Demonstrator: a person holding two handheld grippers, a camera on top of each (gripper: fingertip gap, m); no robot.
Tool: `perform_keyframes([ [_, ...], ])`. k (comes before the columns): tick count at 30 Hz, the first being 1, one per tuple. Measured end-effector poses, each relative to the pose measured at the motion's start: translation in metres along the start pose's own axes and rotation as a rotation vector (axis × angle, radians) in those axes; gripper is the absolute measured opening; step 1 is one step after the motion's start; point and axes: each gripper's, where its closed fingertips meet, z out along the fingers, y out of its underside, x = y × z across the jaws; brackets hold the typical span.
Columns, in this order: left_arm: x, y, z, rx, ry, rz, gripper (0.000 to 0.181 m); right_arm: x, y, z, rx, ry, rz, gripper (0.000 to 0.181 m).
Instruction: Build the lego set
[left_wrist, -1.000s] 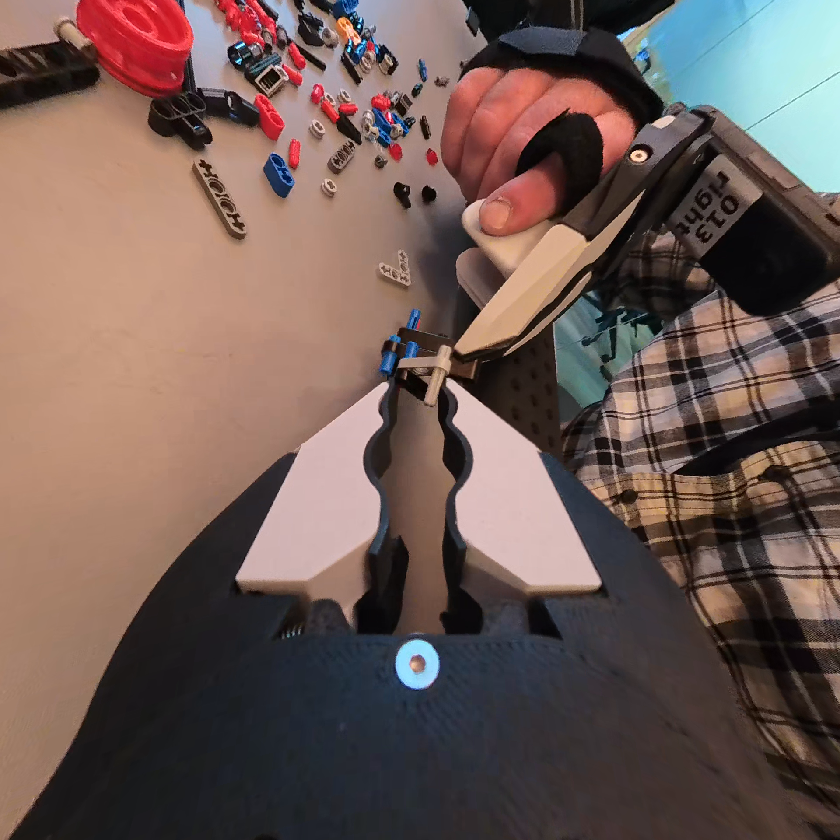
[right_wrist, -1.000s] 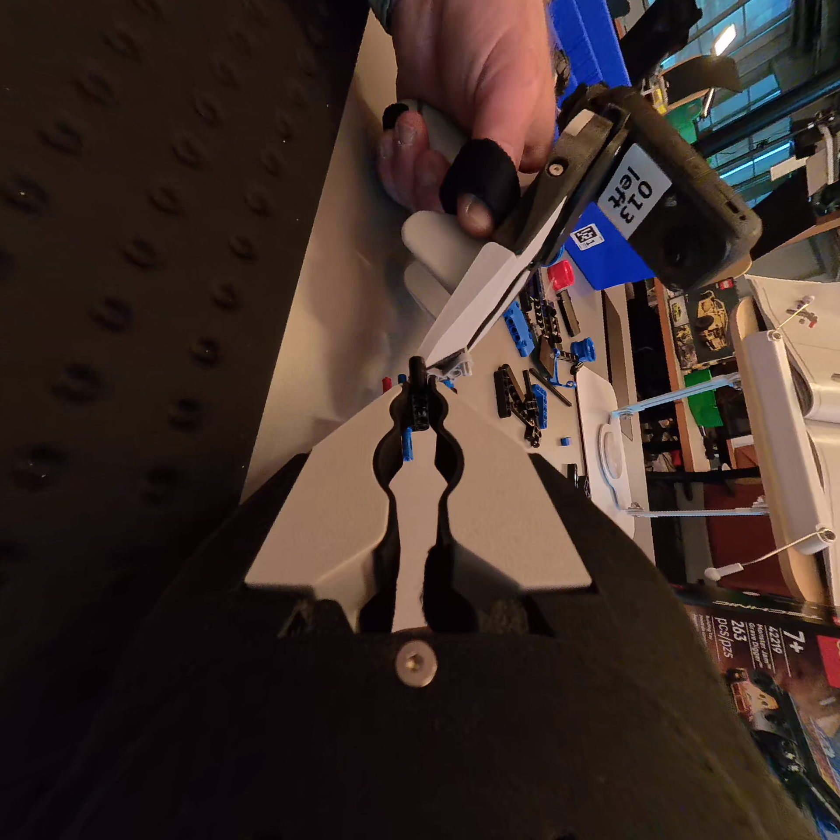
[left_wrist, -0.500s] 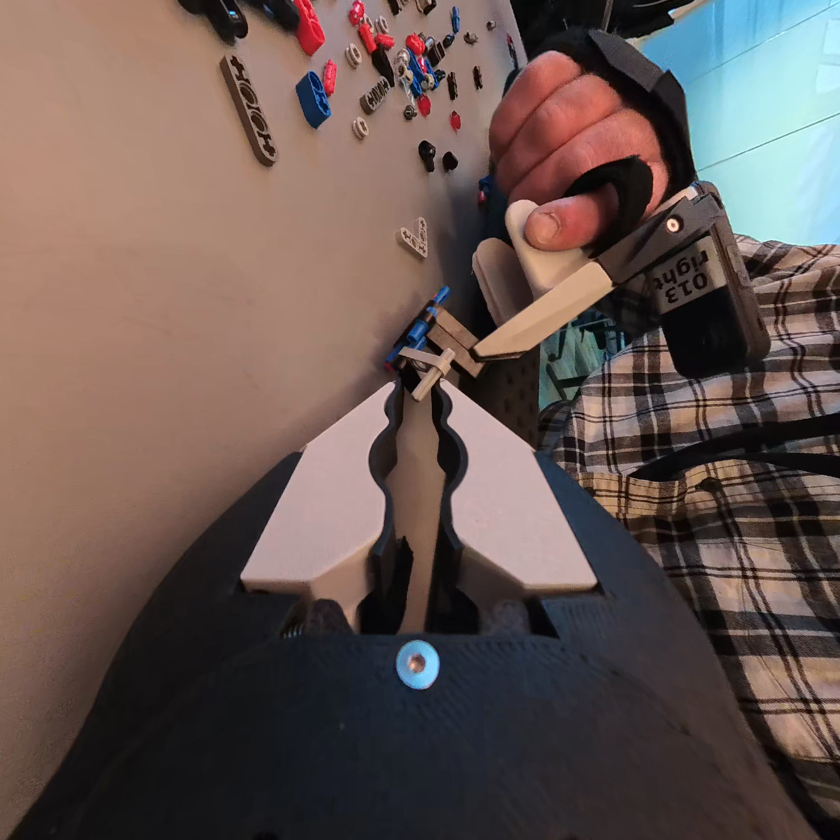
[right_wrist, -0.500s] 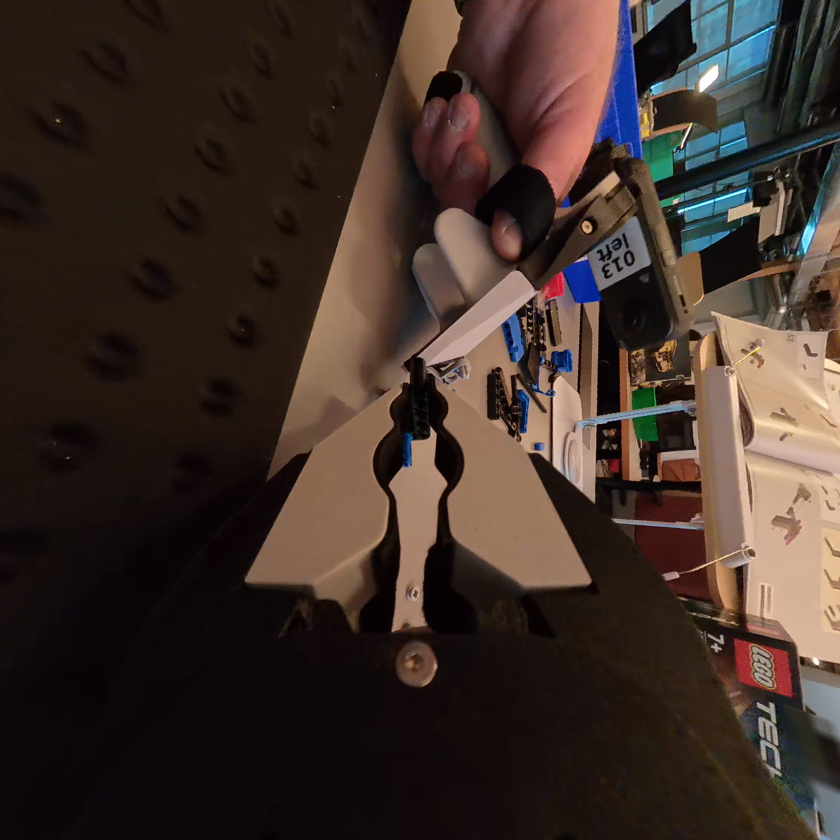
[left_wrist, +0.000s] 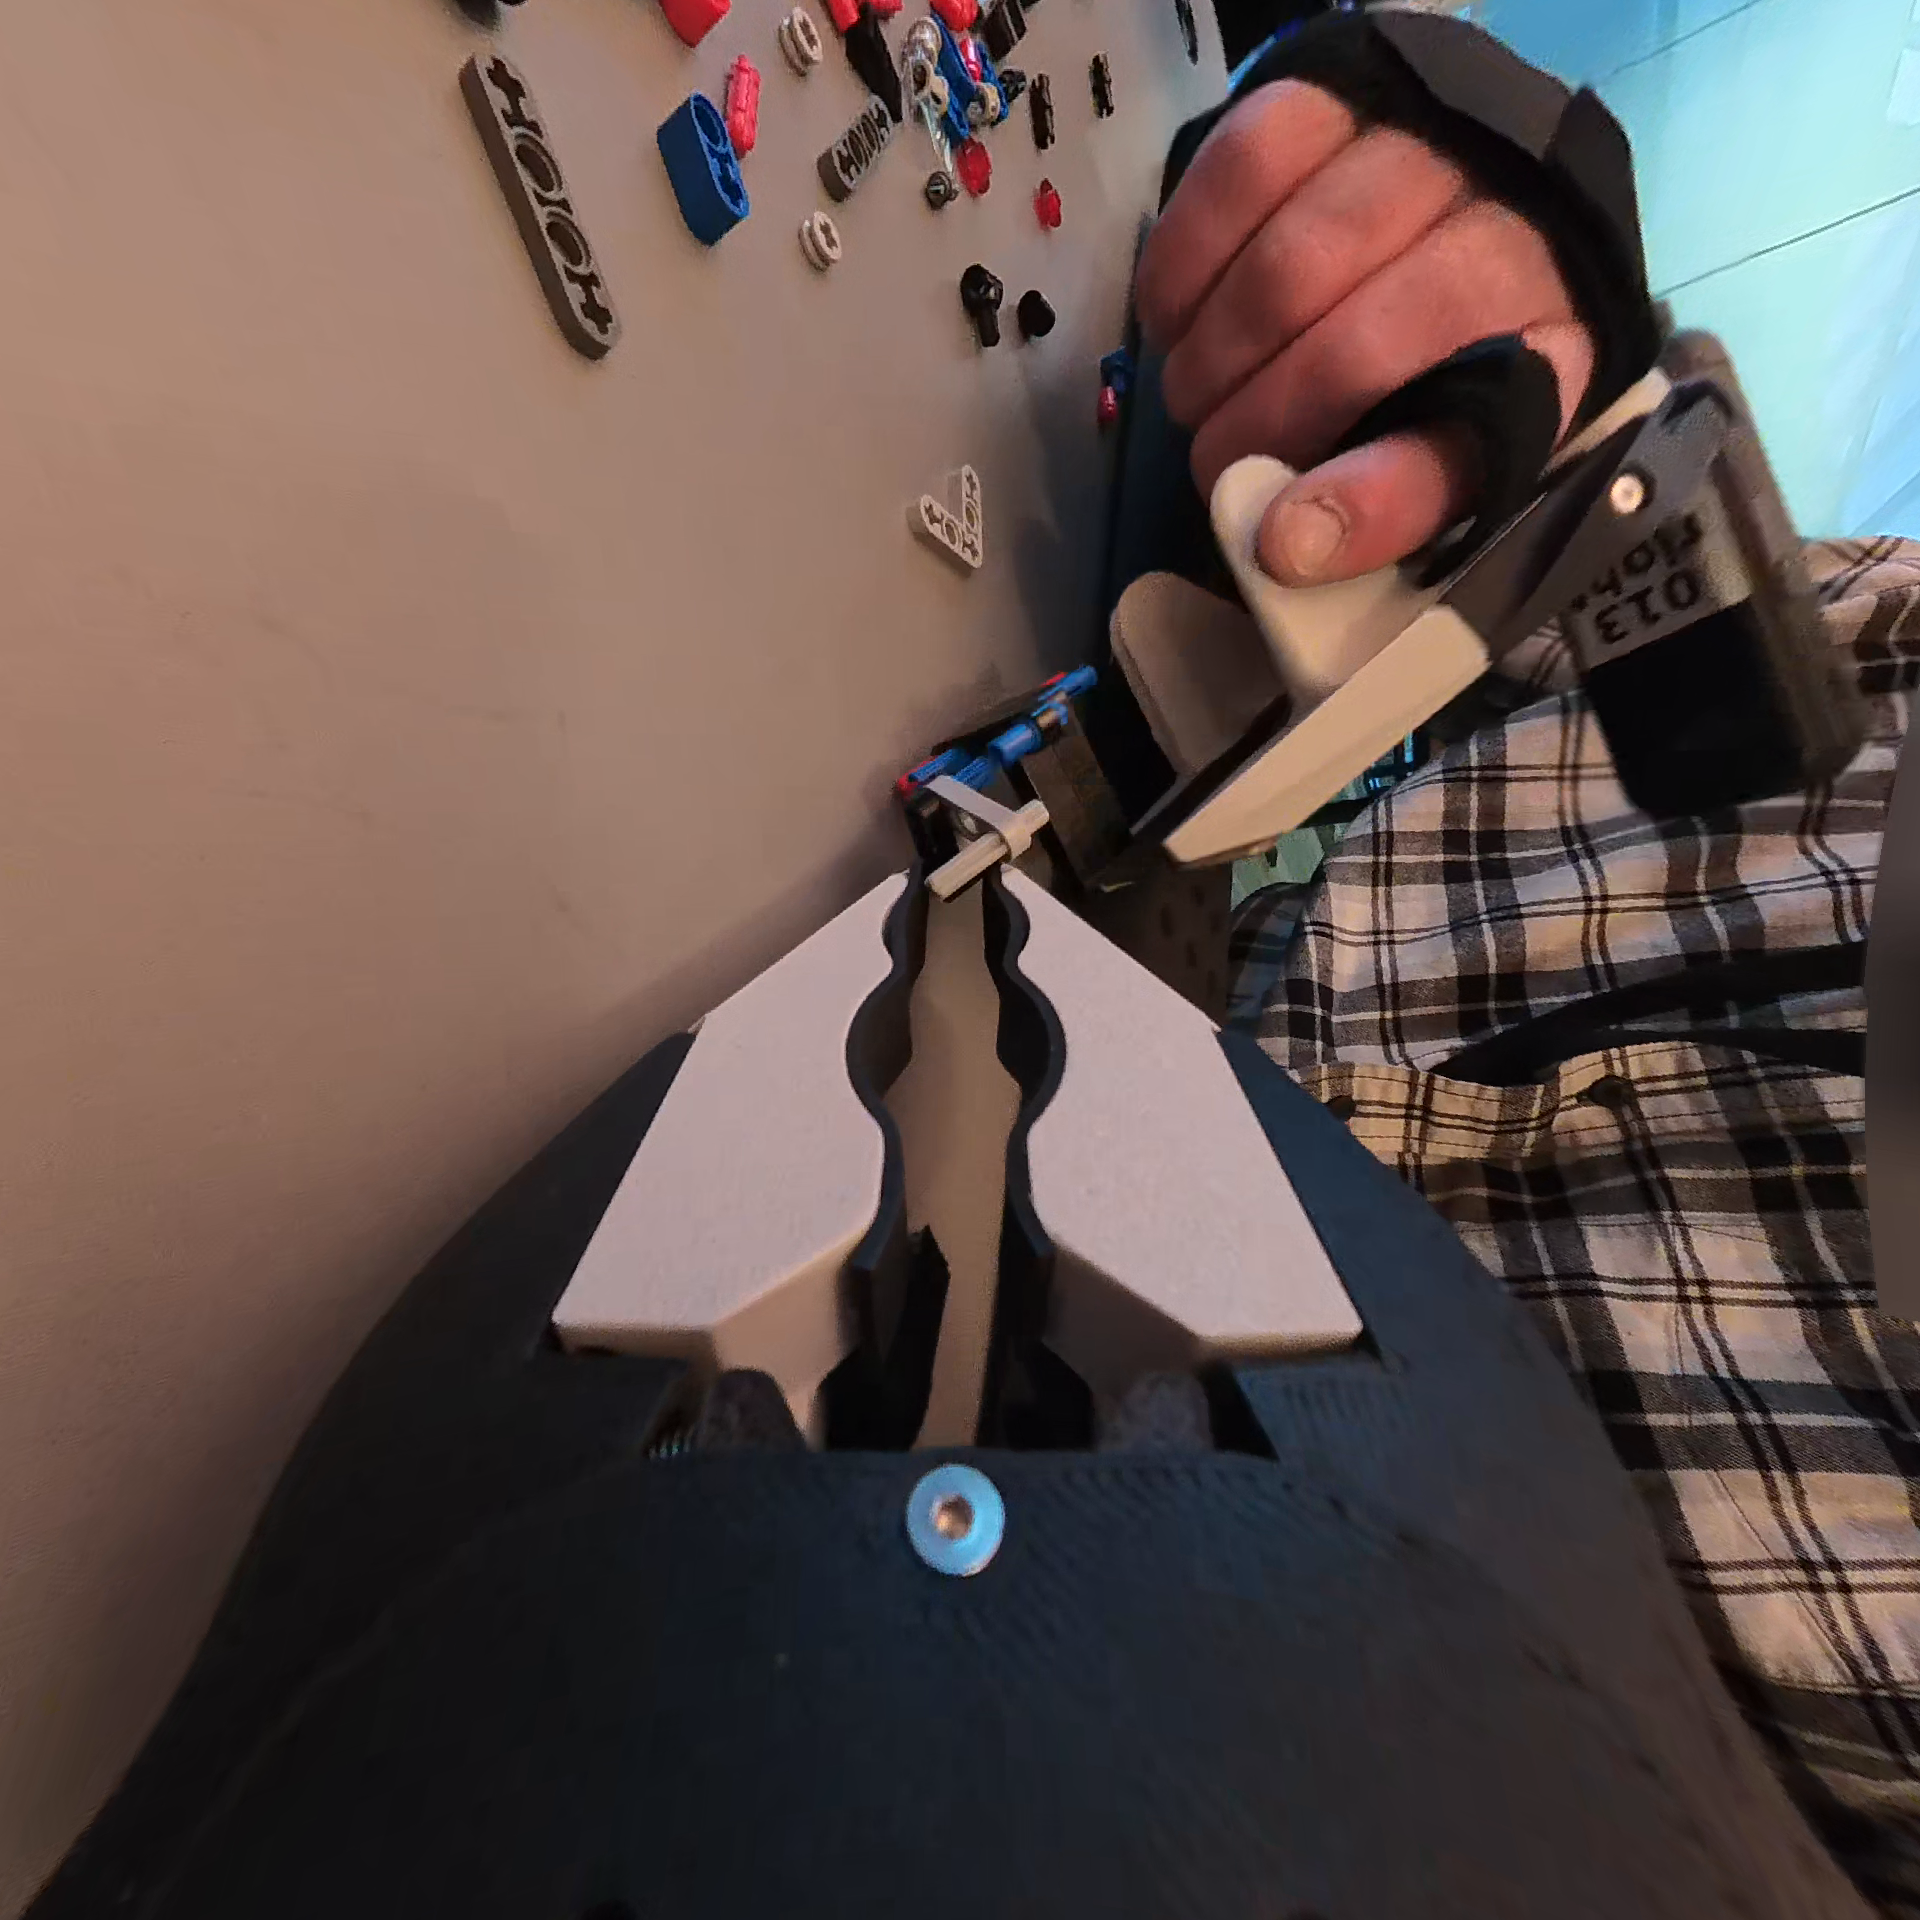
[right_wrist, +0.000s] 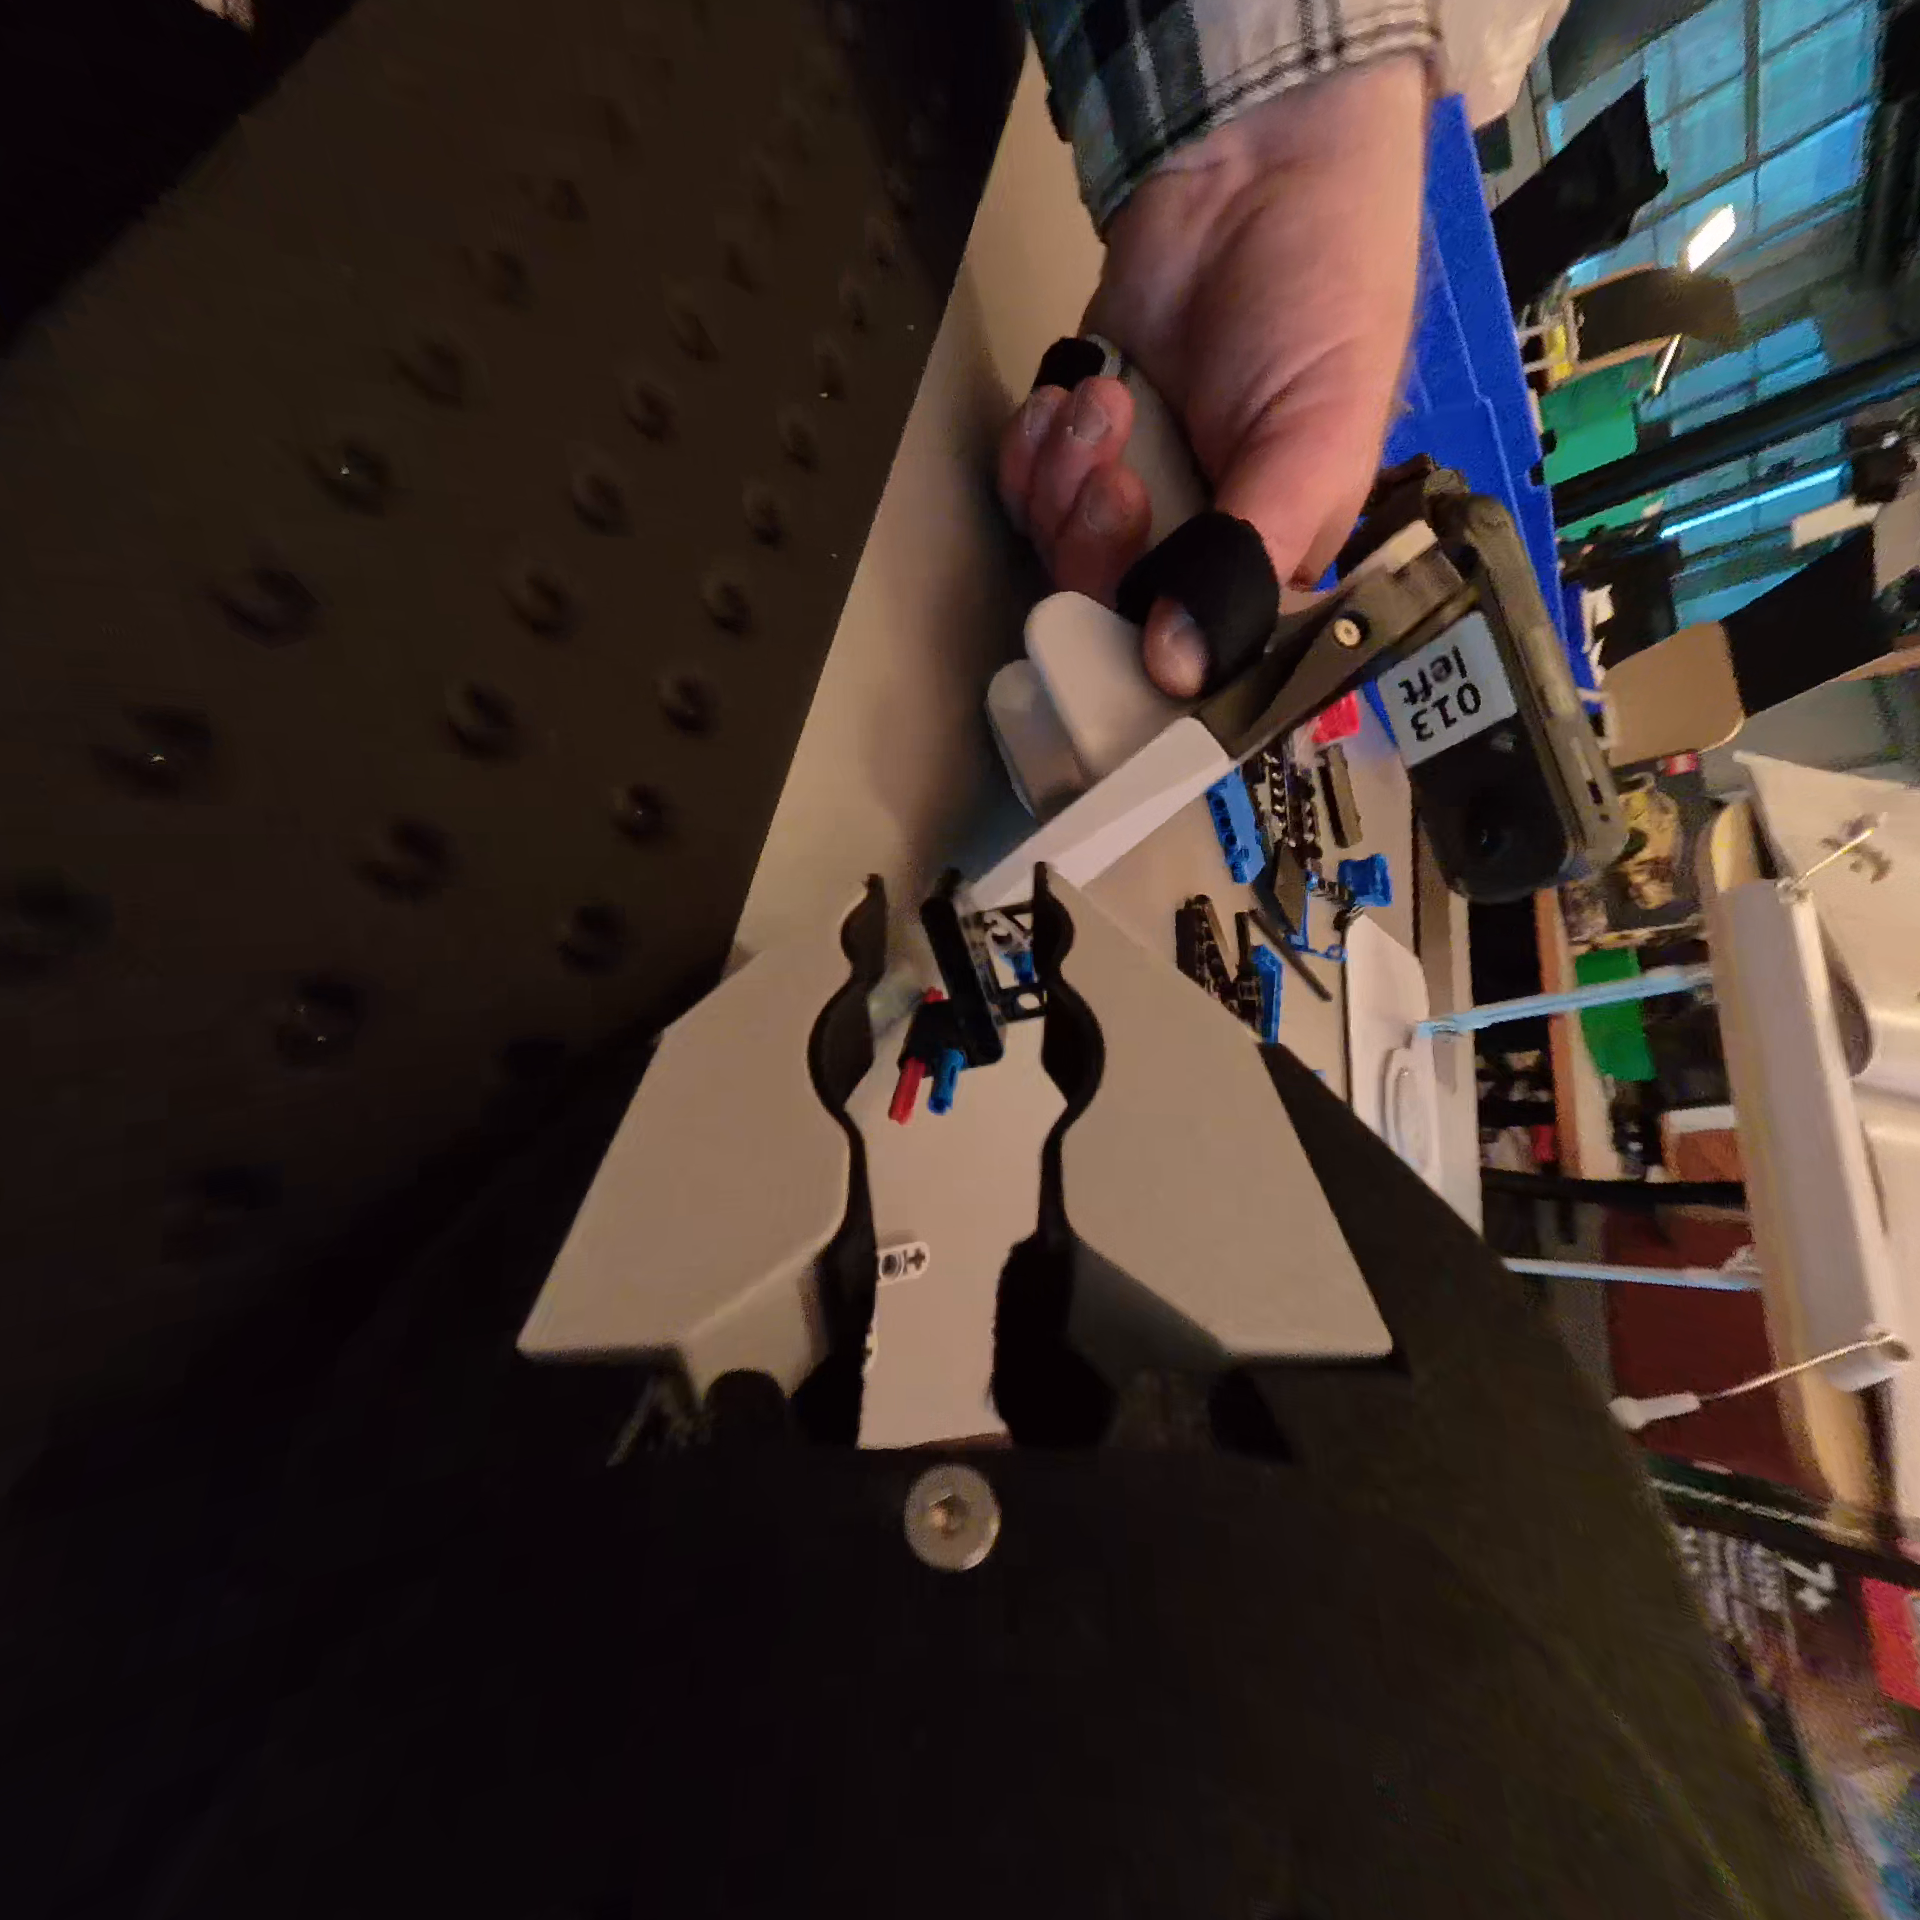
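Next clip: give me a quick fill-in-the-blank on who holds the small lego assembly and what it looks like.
1. The small lego assembly is pinched at the tips of the ___ gripper.
2. The right gripper sits around the assembly with its jaws ___.
3. Two pins stick out side by side from the assembly's black beam: a blue pin and a ___ one.

Missing words: left; open; red

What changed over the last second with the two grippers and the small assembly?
The right gripper opened and let go of the black Technic sub-assembly, which now sits free between its fingers. The left gripper stayed shut on the assembly's grey axle pin. Loose parts on the table are unchanged.
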Motion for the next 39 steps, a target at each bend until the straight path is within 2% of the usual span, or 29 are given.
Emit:
perform_keyframes([
  [2,-0.001,0.0,0.002,-0.008,-0.011,0.01,0.008,0.006,0.002,-0.006,0.025,-0.012,0.084,0.038],
  [3,-0.001,0.0,0.002,-0.009,-0.013,0.013,0.008,0.009,0.001,-0.011,0.059,-0.03,0.157,0.037],
  [6,0.0,0.0,0.002,-0.009,-0.012,0.02,0.008,0.031,0.003,-0.024,0.169,-0.061,0.458,0.021],
  [8,0.0,0.0,0.003,-0.011,-0.017,0.03,0.008,0.034,0.016,-0.02,0.154,-0.127,0.637,0.015],
  [10,0.0,0.0,0.004,-0.014,-0.021,0.039,0.008,0.032,0.029,-0.011,0.086,-0.142,0.706,0.011],
  [13,0.001,-0.002,0.005,-0.013,-0.02,0.045,0.008,0.018,0.043,0.003,-0.022,-0.217,0.733,0.011],
  [17,0.001,-0.001,0.006,-0.021,-0.021,0.053,0.008,0.015,0.039,0.006,-0.011,-0.258,0.75,0.0],
  [28,0.0,0.001,0.008,-0.043,-0.04,0.081,0.008,0.013,0.035,0.006,0.023,-0.256,0.758,0.0],
  [39,0.007,-0.003,0.006,0.001,-0.038,0.167,0.007,0.014,0.042,0.006,0.018,-0.238,0.791,0.0],
])
